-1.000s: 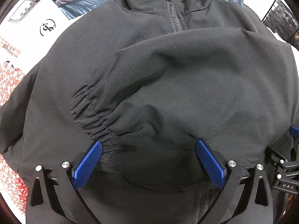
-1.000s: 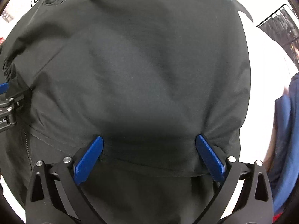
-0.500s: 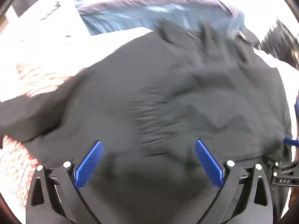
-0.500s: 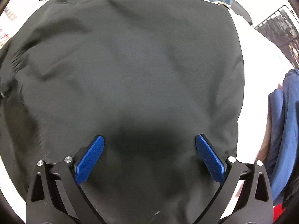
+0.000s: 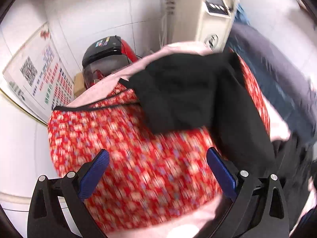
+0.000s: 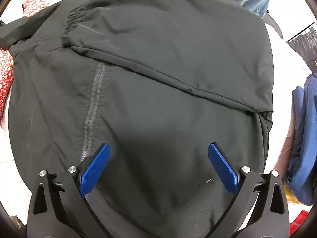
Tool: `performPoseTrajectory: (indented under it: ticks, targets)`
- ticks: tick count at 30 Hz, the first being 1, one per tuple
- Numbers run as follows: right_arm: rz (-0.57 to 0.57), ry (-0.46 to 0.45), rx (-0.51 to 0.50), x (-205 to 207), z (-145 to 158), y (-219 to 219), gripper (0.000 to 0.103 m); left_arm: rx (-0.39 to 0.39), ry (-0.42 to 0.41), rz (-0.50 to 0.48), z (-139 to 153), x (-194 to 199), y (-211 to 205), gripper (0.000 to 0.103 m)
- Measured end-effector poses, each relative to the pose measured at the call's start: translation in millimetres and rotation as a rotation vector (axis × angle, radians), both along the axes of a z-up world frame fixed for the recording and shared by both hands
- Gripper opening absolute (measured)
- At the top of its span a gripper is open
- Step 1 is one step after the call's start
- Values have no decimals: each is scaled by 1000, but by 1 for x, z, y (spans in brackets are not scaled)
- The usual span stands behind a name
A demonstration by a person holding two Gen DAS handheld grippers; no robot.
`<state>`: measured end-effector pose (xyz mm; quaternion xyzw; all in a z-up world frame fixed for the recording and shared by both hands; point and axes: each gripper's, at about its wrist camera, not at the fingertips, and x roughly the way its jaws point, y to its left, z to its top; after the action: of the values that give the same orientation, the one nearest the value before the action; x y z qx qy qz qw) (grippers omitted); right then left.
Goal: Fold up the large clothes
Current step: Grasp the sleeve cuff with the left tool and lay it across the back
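Left gripper (image 5: 157, 172): jaws spread wide, nothing between the blue pads (image 5: 93, 175). It hangs over a red flowered cloth (image 5: 126, 150), apparently clear of it, though the view is motion-blurred, so contact can't be confirmed. The camera is tilted up and off to the side: a white tiled wall (image 5: 95, 10), a poster with a QR code (image 5: 37, 79) and a black-and-red appliance (image 5: 107, 53) show beyond the cloth. A dark sleeve (image 5: 188, 91) lies across the red cloth, running from upper centre down to the lower right. A dark blue garment (image 5: 277, 79) sits at the right edge.

Right gripper (image 6: 158, 167): jaws also wide apart, pads empty. It points down at the black jacket (image 6: 158, 79), which fills nearly the whole view and lies spread on a white table (image 6: 285, 63). Whether the tips touch the fabric can't be told. The jacket's long axis runs away from the camera, collar at the top edge and hem end near the gripper. Its zipper (image 6: 93, 103) runs up left of centre. The other sleeve is folded across the body, elastic cuff (image 6: 72, 19) at upper left, its fold edge slanting down to the right side. Red flowered cloth pokes out at the left edge, a blue garment (image 6: 303, 138) lies at the right, and a wire rack (image 6: 303, 41) stands at the upper right.
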<state>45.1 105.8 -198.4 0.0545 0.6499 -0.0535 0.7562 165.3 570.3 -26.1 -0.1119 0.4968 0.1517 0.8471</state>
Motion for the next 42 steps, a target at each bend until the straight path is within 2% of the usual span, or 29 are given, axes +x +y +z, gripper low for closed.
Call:
performPoseTrajectory:
  ticks: [3, 5, 6, 7, 8, 9, 12, 15, 17, 20, 22, 24, 27, 33, 36, 40, 42]
  targets:
    - [-21, -16, -16, 1, 10, 10, 98, -101, -36, -13, 0, 23, 14, 94]
    - [-32, -13, -29, 3, 16, 20, 98, -142, -20, -40, -8, 43, 13, 86]
    - [-36, -13, -34, 1, 20, 17, 98, -145, -5, -55, -12, 49, 12, 70]
    - [-42, -15, -39, -4, 27, 4, 98, -129, 22, -65, -21, 59, 6, 59]
    - [-49, -21, -46, -6, 29, 5, 98, -112, 35, -71, -21, 63, 3, 55]
    - [-57, -28, -53, -8, 33, 6, 97, -100, 37, -79, -22, 67, 2, 43]
    - [-92, -42, -58, -18, 43, 1, 91, -90, -19, -81, 11, 63, 15, 32]
    - [-132, -48, -53, -27, 42, -7, 86, -74, -142, -28, 72, 53, 49, 30]
    - [-155, -52, -39, -31, 38, -10, 83, -112, -212, -5, 116, 49, 71, 29]
    - [-155, -56, -26, -31, 40, -7, 83, -138, -237, -8, 161, 46, 83, 29]
    - [-132, -62, -24, -24, 38, -8, 83, -168, -233, -3, 173, 44, 79, 29]
    - [-107, -76, -15, -20, 39, -11, 83, -151, -213, 0, 180, 44, 67, 29]
    - [-88, -90, 2, -13, 41, -14, 83, -132, -174, 4, 172, 39, 51, 29]
    - [-80, -127, 19, -13, 53, -22, 83, -207, -88, 51, 144, 25, 25, 29]
    - [-108, -128, 35, -23, 50, -35, 83, -335, -42, 13, 125, 11, -14, 29]
    - [-170, -121, 91, -30, 44, -58, 83, -591, 50, -24, 86, -15, -88, 29]
    - [-198, -119, 136, -33, 43, -65, 83, -609, 72, -52, 76, -27, -125, 29]
